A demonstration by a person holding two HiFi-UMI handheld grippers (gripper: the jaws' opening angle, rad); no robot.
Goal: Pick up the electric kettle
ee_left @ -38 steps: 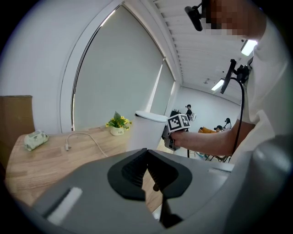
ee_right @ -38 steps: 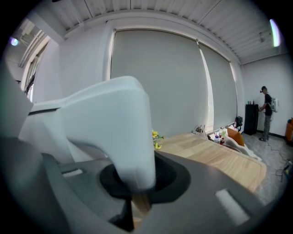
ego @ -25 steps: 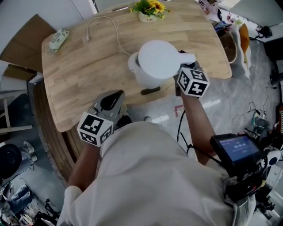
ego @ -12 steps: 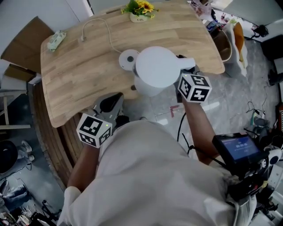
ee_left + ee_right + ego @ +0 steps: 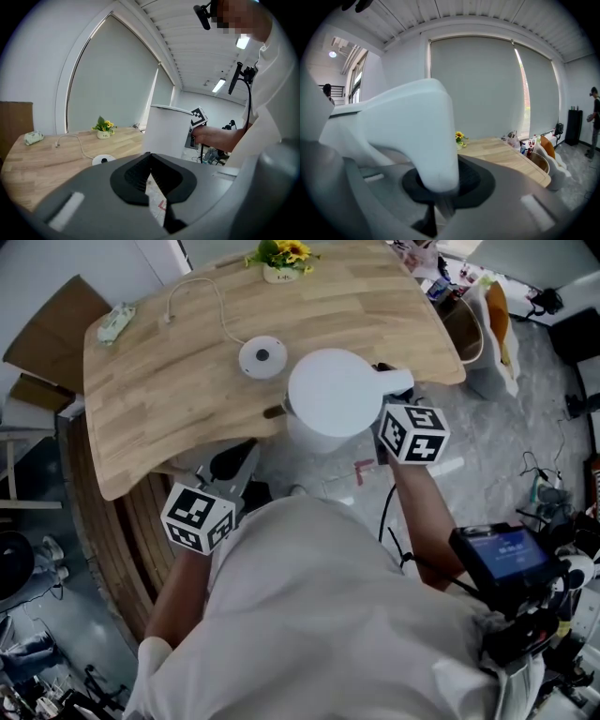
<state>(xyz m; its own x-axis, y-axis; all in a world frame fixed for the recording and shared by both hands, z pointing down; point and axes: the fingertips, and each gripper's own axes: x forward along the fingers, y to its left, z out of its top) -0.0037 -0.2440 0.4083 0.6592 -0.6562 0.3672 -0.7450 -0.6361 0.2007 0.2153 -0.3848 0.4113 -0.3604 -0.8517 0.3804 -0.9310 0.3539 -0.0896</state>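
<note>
The white electric kettle (image 5: 333, 395) hangs in the air over the table's near edge, clear of its round white base (image 5: 262, 356). My right gripper (image 5: 382, 401) is shut on the kettle's handle (image 5: 422, 126), which fills the space between its jaws in the right gripper view. In the left gripper view the kettle (image 5: 166, 131) rises beyond the left gripper, with the base (image 5: 103, 160) on the wood to its left. My left gripper (image 5: 239, 460) is low at the table's near edge, shut on nothing, apart from the kettle.
The wooden table (image 5: 169, 399) carries the base's white cord (image 5: 211, 296), a small pot of yellow flowers (image 5: 279, 259) at the back and a green packet (image 5: 116, 322) at the far left. Bottles and a bin (image 5: 464, 320) stand off the table's right end.
The kettle has come off its base and moved toward me with the right gripper; the base now lies bare on the table. The left gripper has drawn back from the table as well.
</note>
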